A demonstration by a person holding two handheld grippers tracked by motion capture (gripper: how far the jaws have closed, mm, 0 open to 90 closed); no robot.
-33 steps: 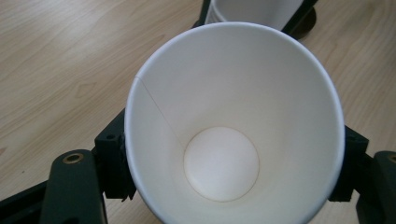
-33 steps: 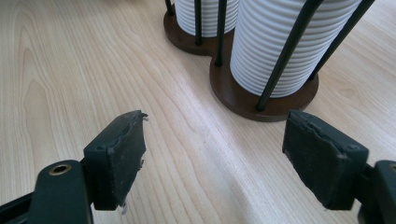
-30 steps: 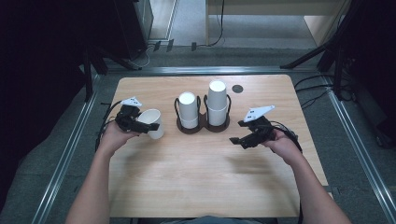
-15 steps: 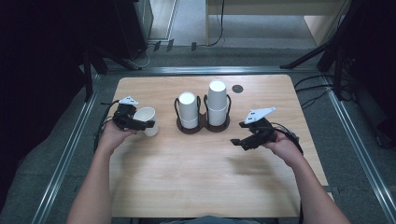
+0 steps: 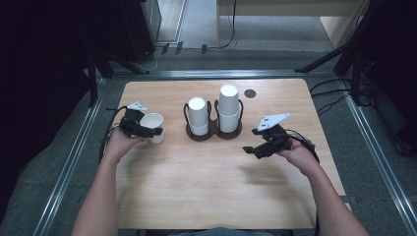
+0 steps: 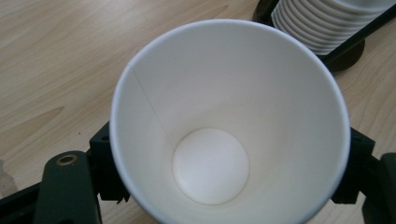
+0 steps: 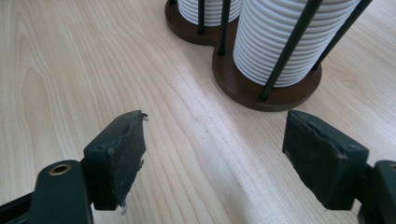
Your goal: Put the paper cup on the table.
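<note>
Holding a white paper cup (image 5: 153, 127), the left gripper (image 5: 147, 129) sits at the left side of the wooden table (image 5: 206, 187), approx. level w/ the cup holder. Jaws clamp the cup wall from both sides; in the left gripper view the cup (image 6: 224, 126) sits between the two black pads, mouth toward the camera, empty inside, seam visible on the inner wall. Cup is tilted, not upright; whether its base touches the table cannot be told.

Right gripper (image 5: 252, 142) is at the right side of the table, near the holder's right stack but apart from it. Jaws stand wide w/ nothing between them; right gripper view shows bare wood between the pads (image 7: 119, 156). Pad rubber looks worn and ragged at the edges.

Cup holder (image 5: 213, 132): dark brown double base w/ black wire uprights, centre-far part of the table. Left stack (image 5: 198, 114) of inverted white cups is shorter; right stack (image 5: 228, 106) is taller. Both stacks sit inside their wire frames. In the right gripper view the right stack (image 7: 285, 42) shows ribbed rims close ahead.

Small dark round mark (image 5: 250, 93) lies on the table far-right of the holder. Cables trail from both grippers off the table edges.
</note>
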